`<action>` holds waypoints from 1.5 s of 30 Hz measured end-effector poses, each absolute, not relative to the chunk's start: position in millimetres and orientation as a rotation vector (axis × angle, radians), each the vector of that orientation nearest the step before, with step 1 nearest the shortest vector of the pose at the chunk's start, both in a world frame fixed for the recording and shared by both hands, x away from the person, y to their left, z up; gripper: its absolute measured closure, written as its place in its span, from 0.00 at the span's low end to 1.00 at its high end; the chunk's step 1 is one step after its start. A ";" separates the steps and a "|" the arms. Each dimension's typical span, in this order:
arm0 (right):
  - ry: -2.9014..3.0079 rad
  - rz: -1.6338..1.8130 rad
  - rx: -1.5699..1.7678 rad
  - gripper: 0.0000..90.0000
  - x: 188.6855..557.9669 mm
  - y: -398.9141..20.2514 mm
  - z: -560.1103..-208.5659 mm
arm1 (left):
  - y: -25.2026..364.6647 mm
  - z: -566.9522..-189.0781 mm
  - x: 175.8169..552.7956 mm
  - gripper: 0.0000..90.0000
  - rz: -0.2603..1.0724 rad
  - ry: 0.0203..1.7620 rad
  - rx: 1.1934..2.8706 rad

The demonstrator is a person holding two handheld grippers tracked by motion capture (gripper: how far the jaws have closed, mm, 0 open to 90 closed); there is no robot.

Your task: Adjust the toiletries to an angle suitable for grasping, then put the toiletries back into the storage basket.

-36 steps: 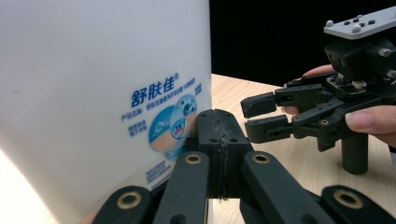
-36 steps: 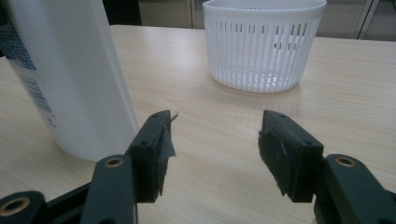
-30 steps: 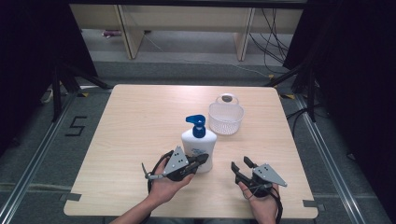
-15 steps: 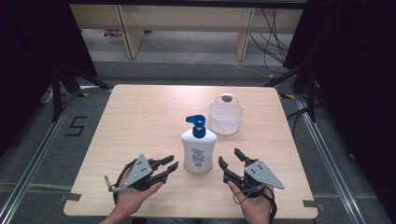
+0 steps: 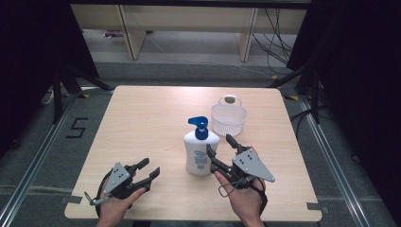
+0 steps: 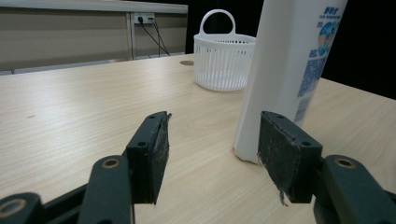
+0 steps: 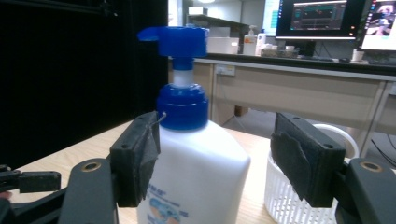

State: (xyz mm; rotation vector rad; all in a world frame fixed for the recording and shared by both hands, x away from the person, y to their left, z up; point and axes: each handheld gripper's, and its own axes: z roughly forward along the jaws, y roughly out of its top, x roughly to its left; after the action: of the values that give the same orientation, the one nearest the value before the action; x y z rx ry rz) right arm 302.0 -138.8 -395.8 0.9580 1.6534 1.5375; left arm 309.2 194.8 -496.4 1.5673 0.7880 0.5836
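The pump bottle (image 5: pixel 201 151) stands upright near the middle of the table (image 5: pixel 142 118), white body, blue pump head pointing to the left in the high view. Behind it and to its right sits the white basket (image 5: pixel 229 118), close to the bottle but apart from it, handle up. I have the right gripper (image 5: pixel 220 149) raised at the bottle's right side; its jaws have just been opening and stand released. In the right gripper view the bottle's shoulder and blue collar sit between the jaws, nearer the left pad (image 7: pixel 148 154); I cannot confirm from this angle whether that pad grazes the bottle, but the other pad is clearly off it. I have the left gripper (image 5: pixel 149 171) low over the near left part of the table, well apart from the bottle; its jaws have also just been opening and stand wide, nothing between them. In the left gripper view the bottle's base rises beyond the right jaw.
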 end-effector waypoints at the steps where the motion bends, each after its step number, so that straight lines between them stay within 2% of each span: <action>1: 1.663 1.536 0.961 0.36 303.5 -140.0 -395.9 | 194.2 -495.9 309.6 0.48 0.584 0.788 1.565; 5: 1.666 1.529 0.944 0.35 307.2 -139.6 -394.4 | 191.8 -492.4 309.7 0.48 0.618 0.753 1.556; 6: 1.666 1.529 0.944 0.35 307.2 -139.6 -394.4 | 190.9 -491.6 305.8 0.48 0.609 0.797 1.557; 16: 1.620 1.551 0.937 0.35 306.9 -146.3 -383.9 | 190.9 -494.1 301.4 0.48 0.620 0.824 1.560; 27: 1.613 1.567 0.960 0.35 309.3 -125.9 -374.2 | 188.8 -498.4 305.4 0.48 0.604 0.816 1.583; 31: 1.615 1.556 0.985 0.38 310.0 -114.0 -363.9 | 186.3 -498.6 313.3 0.48 0.605 0.762 1.584; 38: 1.619 1.453 1.023 0.44 314.7 -98.9 -360.8 | 180.3 -502.0 313.5 0.48 0.541 0.769 1.575; 45: 1.617 1.433 1.051 0.49 325.2 -89.5 -358.3 | 183.0 -501.2 315.3 0.48 0.555 0.778 1.587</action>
State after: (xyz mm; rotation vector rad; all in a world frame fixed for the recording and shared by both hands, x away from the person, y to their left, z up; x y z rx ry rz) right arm 325.2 -89.5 -358.3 1.0508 1.6165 1.4331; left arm 315.3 183.0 -501.2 1.5865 0.7776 0.5549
